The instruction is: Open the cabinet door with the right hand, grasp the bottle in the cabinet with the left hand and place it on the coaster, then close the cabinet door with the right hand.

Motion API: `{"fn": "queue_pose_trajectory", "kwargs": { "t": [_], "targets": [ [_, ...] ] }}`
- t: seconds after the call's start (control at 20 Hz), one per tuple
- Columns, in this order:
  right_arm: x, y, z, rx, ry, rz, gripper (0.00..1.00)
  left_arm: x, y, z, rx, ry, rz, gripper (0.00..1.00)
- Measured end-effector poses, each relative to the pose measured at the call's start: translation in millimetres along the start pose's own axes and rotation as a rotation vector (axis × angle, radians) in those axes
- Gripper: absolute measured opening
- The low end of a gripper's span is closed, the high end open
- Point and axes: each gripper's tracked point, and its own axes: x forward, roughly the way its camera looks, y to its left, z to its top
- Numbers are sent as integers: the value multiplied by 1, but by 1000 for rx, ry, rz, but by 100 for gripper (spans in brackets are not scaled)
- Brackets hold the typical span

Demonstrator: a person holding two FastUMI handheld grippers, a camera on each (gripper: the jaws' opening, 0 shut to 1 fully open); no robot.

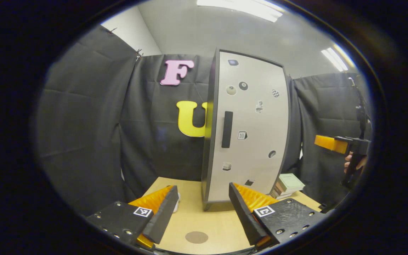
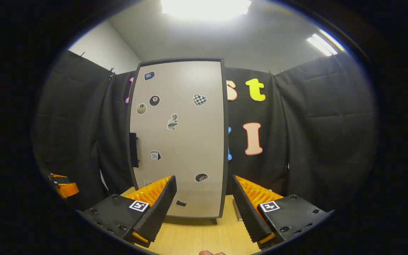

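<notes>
While cabinet door [image 2: 177,138] sits closed, L gripper [image 1: 202,209] & R gripper [image 2: 204,207] hang spread.

Cabinet [image 1: 246,131] upright on table [image 1: 221,226], toward the back, door [image 2: 179,138] closed, handle [image 1: 227,129] at door's left edge. Stickers scattered over door front. Coaster [image 1: 196,237] flat on table before cabinet, near front edge, between left gripper [image 1: 202,212] fingers in left gripper view. Stack of books [image 1: 286,186] on table just right of cabinet, low. Right gripper [image 1: 331,143] far right of cabinet in left gripper view, held by hand [image 1: 354,163]. Cloth wall behind everything.
</notes>
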Motion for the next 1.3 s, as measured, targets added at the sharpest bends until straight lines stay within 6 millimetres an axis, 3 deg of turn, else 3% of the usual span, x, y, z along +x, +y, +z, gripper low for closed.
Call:
{"fn": "queue_pose_trajectory", "kwargs": {
  "t": [0.3, 0.6, 0.85, 1.15, 1.3],
  "targets": [
    [30, 35, 13, 6, 19, 100, 98, -9, 9, 0, -29, 24, 66, 87],
    [79, 76, 27, 24, 5, 248, 97, -11, 20, 10, -21, 25, 200, 87],
    [117, 102, 30, 82, 47, 354, 97, -4, 21, 5, -12, 43, 298, 87],
    [136, 134, 37, 120, 54, 443, 99, -1, 12, -5, -21, 69, 333, 87],
    [143, 151, 42, 113, 48, 449, 97, -3, 32, 5, 0, 33, 376, 87]
  ]
}}
